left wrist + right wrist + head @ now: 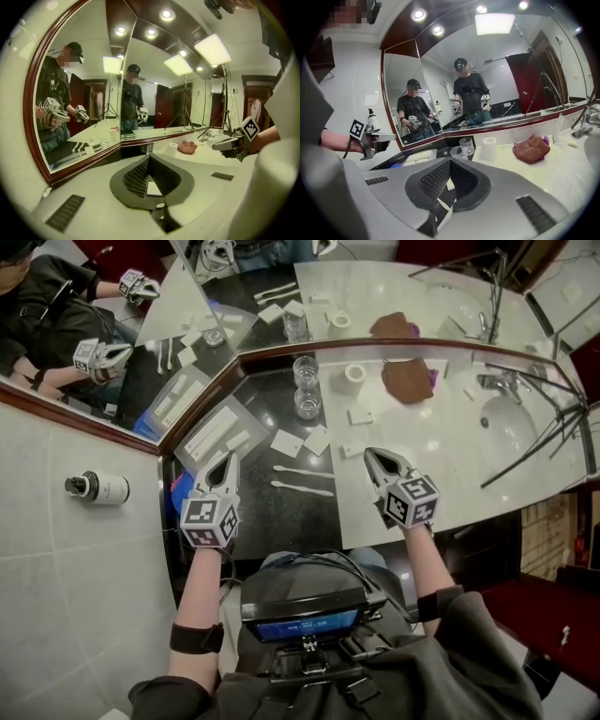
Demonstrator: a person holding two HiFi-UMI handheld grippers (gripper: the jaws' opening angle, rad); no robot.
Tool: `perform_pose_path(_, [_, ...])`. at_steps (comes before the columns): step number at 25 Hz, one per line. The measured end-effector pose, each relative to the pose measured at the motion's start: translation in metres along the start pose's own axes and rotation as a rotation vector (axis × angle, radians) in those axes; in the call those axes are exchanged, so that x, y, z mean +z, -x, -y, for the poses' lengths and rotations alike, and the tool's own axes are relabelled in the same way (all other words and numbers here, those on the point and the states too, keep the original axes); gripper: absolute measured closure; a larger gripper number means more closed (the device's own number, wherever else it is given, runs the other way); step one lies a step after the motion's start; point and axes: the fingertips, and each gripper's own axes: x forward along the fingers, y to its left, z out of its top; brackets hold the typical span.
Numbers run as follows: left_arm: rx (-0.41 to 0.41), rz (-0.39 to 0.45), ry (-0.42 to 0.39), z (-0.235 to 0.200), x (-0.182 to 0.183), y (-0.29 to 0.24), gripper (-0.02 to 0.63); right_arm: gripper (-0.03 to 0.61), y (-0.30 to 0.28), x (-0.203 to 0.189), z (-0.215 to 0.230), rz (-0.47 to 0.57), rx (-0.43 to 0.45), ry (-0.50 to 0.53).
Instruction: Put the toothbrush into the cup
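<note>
- Jaws: left gripper (228, 463) and right gripper (373, 457) both clenched, empty.
- Toothbrush (302, 488) lies flat on the dark counter (267, 413) between the grippers, untouched; they flank it, probably a ready pose.
- Cup (307, 402) stands upright beyond, near the mirror.

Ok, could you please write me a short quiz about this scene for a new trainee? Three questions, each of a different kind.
1. True or false: both toothbrushes lie flat on the dark counter, and neither stands in one of the glasses.
2. Choose one. The right gripper is: A) shut and empty; B) shut on a toothbrush; C) wide open.
3. Fill in the gap: the brown cloth lies between the white roll and the ____.

Key: 1 true; 2 A; 3 sink.
</note>
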Motion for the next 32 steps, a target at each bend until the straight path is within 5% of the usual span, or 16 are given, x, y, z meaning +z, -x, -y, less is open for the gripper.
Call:
perform_pose_path(5, [0.003,-0.007,-0.02,-0.007,-0.006,-0.001,0.612,0.552,-0.031,-0.022,-0.026,-0.139,0.108,0.107])
perform_pose_path(12, [-0.007,-0.025,-0.04,-0.014,-0.015,-0.006,0.612,0.461,-0.091,-0.082,-0.091,-0.473,0.336,0.559])
perform_pose_path(19, [-0.005,-0.015,-0.029,-0.025,-0.027,-0.009,0.612,0.423,-0.144,-0.139,-0.113,-0.702,0.432,0.837])
perform_pose_path(32, [0.025,-0.005,0.035,-0.043,-0.051,-0.006,0.612,0.414,-0.183,-0.192,-0.115,-0.901,0.485,0.961])
